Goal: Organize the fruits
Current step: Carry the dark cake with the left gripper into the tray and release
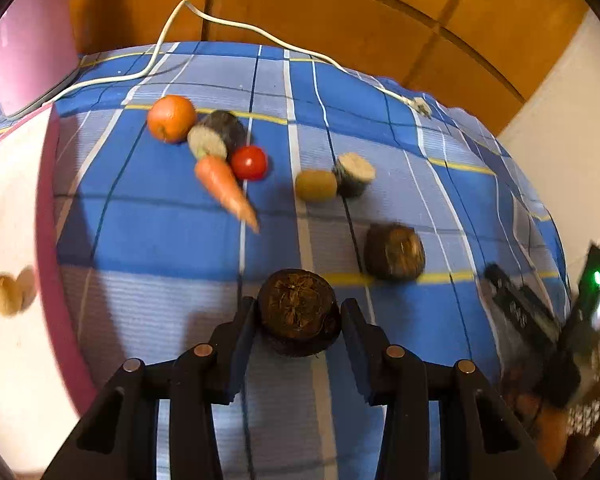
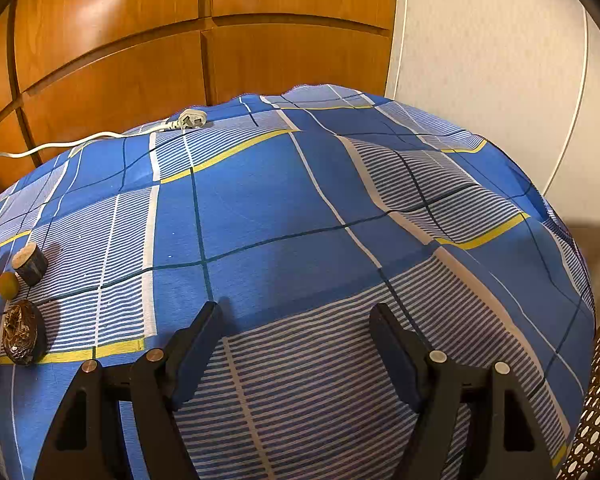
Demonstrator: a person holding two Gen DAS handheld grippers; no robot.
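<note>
The left tool (image 1: 299, 312) had its fingers closed against the sides of a dark, fibrous root (image 1: 298, 312), which sat between them at or just above the blue checked cloth (image 1: 160, 220); whether it was lifted I could not tell. The right tool (image 2: 296, 320) stood wide open over bare cloth, holding nothing.

Little of the sorting looked done. A white tray (image 1: 16, 200) with a pink rim lay at the left, and only one small brown item (image 1: 6, 294), too blurred to name, showed on it. Still loose on the cloth were an orange (image 1: 171, 118), a cut dark piece (image 1: 216, 134) touching it, a carrot (image 1: 226, 188) and a tomato (image 1: 249, 163) just beside that piece, then a kiwi (image 1: 316, 185) touching a second cut piece (image 1: 354, 174), and another dark root (image 1: 395, 252) nearer the left tool. A white cord (image 1: 260, 36) trailed across the far edge.

By my reading, nearly all the items remained to be moved, the gripped root being the one in hand.
</note>
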